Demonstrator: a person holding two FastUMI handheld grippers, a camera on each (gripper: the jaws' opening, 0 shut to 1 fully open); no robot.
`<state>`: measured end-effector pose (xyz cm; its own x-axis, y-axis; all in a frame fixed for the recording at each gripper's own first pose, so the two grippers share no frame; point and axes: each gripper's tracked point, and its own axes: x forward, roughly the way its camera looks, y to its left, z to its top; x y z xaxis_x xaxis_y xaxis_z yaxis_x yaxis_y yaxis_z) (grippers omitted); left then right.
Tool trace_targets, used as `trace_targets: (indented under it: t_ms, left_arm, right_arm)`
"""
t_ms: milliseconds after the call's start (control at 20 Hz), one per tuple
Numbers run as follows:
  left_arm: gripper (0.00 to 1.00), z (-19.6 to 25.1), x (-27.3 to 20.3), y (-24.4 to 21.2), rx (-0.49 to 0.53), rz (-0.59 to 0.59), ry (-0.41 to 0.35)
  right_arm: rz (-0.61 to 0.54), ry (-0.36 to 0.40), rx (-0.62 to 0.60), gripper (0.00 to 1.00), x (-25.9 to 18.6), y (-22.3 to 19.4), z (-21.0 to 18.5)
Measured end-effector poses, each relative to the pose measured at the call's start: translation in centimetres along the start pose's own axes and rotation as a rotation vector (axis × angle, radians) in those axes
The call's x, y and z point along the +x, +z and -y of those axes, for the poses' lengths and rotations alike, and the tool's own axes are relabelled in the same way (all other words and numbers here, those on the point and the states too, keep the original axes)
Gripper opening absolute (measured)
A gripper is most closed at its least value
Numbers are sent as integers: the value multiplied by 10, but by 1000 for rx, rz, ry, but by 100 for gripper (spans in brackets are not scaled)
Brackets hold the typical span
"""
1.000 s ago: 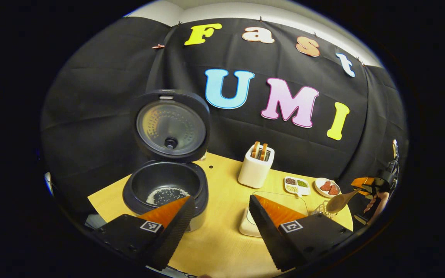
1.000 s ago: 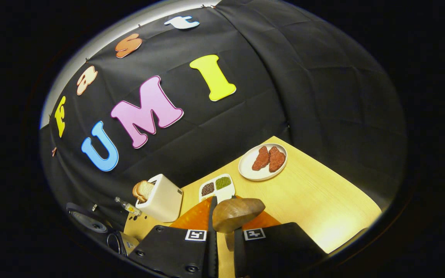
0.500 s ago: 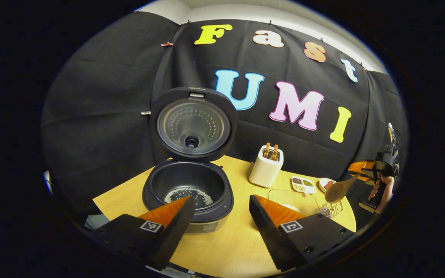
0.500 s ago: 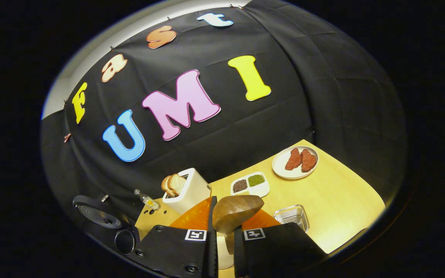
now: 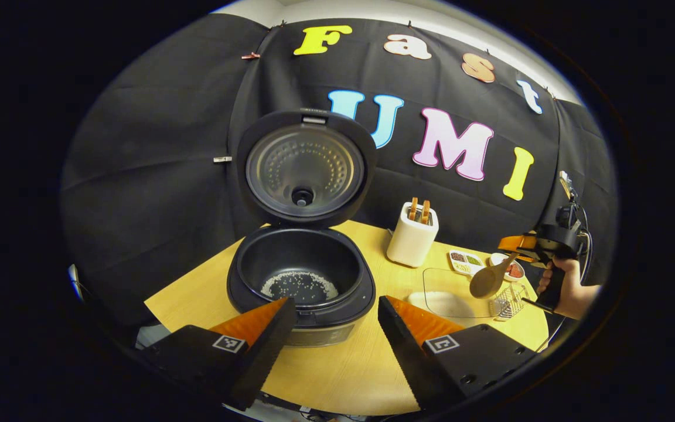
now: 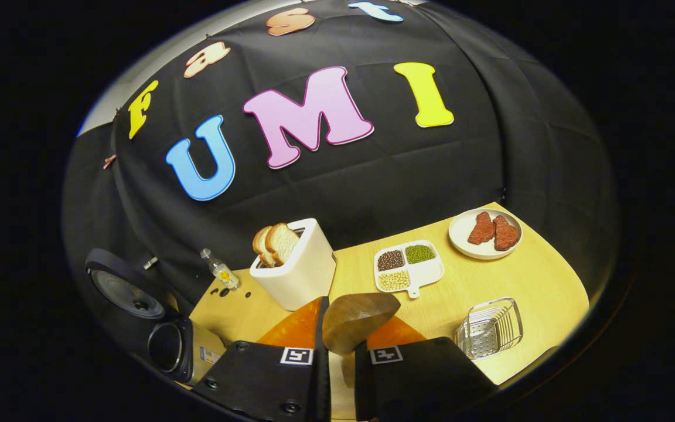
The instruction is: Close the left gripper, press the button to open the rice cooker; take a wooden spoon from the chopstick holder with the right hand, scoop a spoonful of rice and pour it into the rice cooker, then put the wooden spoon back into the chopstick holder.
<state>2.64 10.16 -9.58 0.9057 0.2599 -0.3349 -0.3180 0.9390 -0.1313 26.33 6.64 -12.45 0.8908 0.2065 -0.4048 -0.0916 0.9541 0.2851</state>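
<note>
Spoon: the wooden spoon (image 6: pixel 360 321) is clamped by its handle between the two fingers of the right gripper (image 6: pixel 338 351), bowl forward and up; in the left gripper view the same spoon (image 5: pixel 488 281) hangs over the wire chopstick holder (image 5: pixel 508 302), just beside the clear rice container (image 5: pixel 452 290).
Spoon load: no rice can be seen on the bowl; it looks empty.
What changed: over the last second the spoon has come lower and nearer the holder, and in the right gripper view the holder (image 6: pixel 490 328) has slid into sight, with the table (image 6: pixel 542 281) filling more of the picture.
What it means: with grains already lying in the pot, the scoop and pour seem done; my judgement is that the return of the spoon is in hand, with only the drop into the holder left.
Right fingers: nearly together, pressing on the spoon handle from both sides.
Rice cooker: the rice cooker (image 5: pixel 302 281) stands open, lid (image 5: pixel 305 167) upright, a thin patch of rice (image 5: pixel 299 286) at the pot bottom.
Left gripper: the left gripper (image 5: pixel 331 328) hovers in front of the cooker, fingers spread wide, holding nothing; since a second ago its view has drawn back, so the cooker sits more central.
Hand: a hand (image 5: pixel 566 287) grips the right gripper's handle at the table's far right.
Nearby: toaster (image 6: pixel 299 272) with bread, divided bean dish (image 6: pixel 409 266), plate (image 6: pixel 486 233) with two red pieces.
Next need: handle end must be turned down to enter the holder.
</note>
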Motion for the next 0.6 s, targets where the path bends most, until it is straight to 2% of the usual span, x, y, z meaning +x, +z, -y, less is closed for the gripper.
trace_targets:
  t_ms: [200, 350, 500, 550, 600]
  left_arm:
    - [95, 4, 10, -5, 0, -13, -9]
    - [96, 9, 17, -2, -3, -4, -34]
    - [95, 9, 23, -6, 6, -8, -51]
    - [95, 9, 24, -5, 7, -8, -53]
    - [95, 7, 23, -4, 3, -3, -56]
  right_arm:
    - [-52, -30, -17, 20, 15, -36, 8]
    - [-58, -30, -9, 21, 17, -48, -3]
    - [-95, 13, -10, 21, 18, -65, -30]
    - [-110, 28, -3, 16, 18, -71, -39]
    - [-119, 37, 1, 21, 19, -76, -47]
